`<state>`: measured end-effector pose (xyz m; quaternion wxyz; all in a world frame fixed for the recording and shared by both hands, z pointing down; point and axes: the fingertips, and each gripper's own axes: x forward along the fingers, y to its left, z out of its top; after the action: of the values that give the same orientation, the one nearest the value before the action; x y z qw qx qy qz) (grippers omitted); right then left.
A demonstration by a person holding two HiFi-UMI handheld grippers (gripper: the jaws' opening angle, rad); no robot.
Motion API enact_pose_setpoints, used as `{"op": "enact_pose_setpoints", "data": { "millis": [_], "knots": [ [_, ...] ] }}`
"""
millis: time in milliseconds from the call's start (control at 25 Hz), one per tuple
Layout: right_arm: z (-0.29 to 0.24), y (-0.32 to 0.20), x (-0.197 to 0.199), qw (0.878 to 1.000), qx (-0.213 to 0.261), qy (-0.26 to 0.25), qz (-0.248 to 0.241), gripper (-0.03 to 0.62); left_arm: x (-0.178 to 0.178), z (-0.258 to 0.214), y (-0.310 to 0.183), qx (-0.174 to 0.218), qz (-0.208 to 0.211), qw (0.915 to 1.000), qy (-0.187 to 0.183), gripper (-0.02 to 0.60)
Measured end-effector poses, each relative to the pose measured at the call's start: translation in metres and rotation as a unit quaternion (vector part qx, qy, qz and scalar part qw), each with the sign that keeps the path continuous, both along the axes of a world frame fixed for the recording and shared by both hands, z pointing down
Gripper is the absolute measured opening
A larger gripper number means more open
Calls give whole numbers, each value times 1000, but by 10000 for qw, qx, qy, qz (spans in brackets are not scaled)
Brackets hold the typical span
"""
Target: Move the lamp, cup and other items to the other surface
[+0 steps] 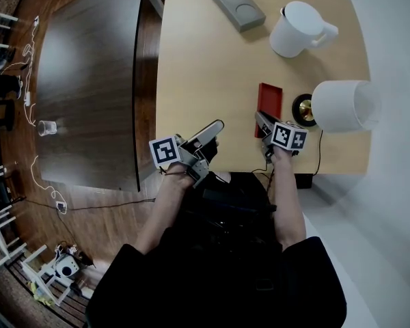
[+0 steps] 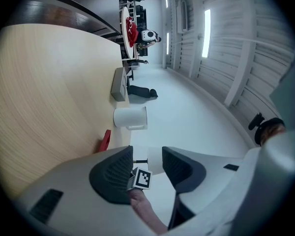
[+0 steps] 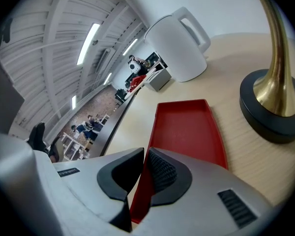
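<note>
Head view: a light wooden table (image 1: 191, 80) holds a red tray (image 1: 270, 100), a lamp (image 1: 342, 106) just beside it, a white jug (image 1: 297, 29) and a grey tray (image 1: 237, 5). A dark table (image 1: 89, 80) lies to the left. The right gripper (image 1: 262, 119) meets the red tray's near end.

Left gripper view: the left gripper (image 2: 147, 163) has its jaws apart, holding nothing.

Right gripper view: the jaws are almost together, pinching the red tray's side wall. The tray lies flat on the table. It should probably be kept level and steered clear of the lamp's brass base (image 3: 270, 107).
</note>
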<state>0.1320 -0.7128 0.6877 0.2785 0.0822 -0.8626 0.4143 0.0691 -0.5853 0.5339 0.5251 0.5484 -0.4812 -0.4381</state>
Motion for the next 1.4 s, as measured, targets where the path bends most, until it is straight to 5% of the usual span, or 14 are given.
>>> {"op": "enact_pose_setpoints", "data": {
  "millis": [680, 1400],
  "knots": [
    [10, 12, -1, 9977, 439, 168, -481, 58, 4, -1, 7, -34, 9, 10000, -74, 215],
    [-20, 9, 2, 9983, 233, -499, 174, 60, 5, -8, 12, 118, 187, 9997, -72, 215]
  ]
}}
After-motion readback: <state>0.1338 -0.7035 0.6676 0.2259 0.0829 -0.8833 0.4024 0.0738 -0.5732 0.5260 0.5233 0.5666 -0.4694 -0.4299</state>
